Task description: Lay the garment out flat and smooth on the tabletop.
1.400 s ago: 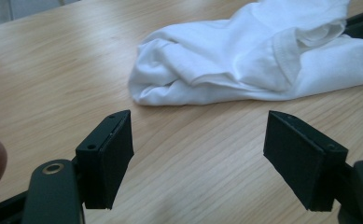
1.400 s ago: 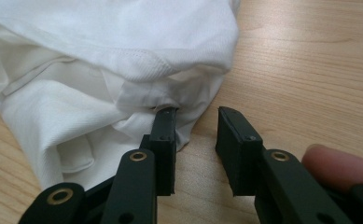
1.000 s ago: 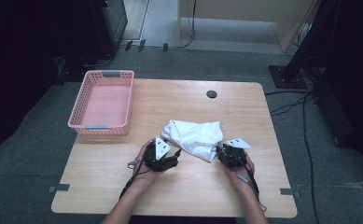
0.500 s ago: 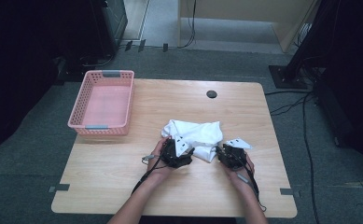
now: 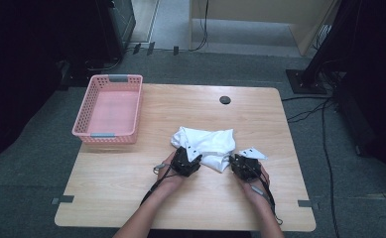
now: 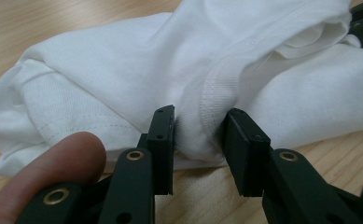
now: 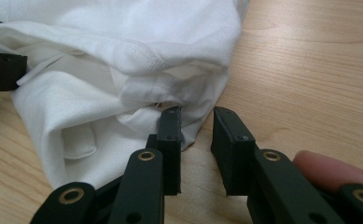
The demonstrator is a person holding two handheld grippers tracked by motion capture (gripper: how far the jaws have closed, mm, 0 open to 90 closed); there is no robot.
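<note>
- At the near middle of the wooden table [image 5: 131, 198], my two forearms enter from the near edge and angle slightly inward toward a crumpled white garment [image 5: 208, 145].
- Left hand [image 5: 173, 171]: it wraps the left gripper [image 5: 189, 157] from behind, with the gripper pointing far and to the right into the near-left edge of the garment. A fingertip [image 6: 53, 172] of mine lies along the gripper's left side in the left gripper view.
- Left gripper, close view [image 6: 198, 135]: its jaws stand partly apart with a ribbed fold of the white cloth [image 6: 207, 60] bulging between them; both inner faces appear to touch the fabric, but I cannot tell whether they press it firmly.
- Right hand [image 5: 252, 181]: it holds the right gripper [image 5: 237, 163] at the near-right corner of the garment, pointing far and slightly left; a grey three-cornered plate [image 5: 252, 152] sits on top of it.
- Right gripper, close view [image 7: 197, 135]: its jaws are parted by a narrow gap; the left jaw lies against the cloth's hem, the right jaw stands over bare wood, and nothing is clamped.
- Garment position: near centre of the table, between and just beyond the two grippers.
- Pink basket [image 5: 110, 131]: far left on the table, well apart from the garment.
- Dark round hole [image 5: 225, 99]: far side of the table, toward the right.
</note>
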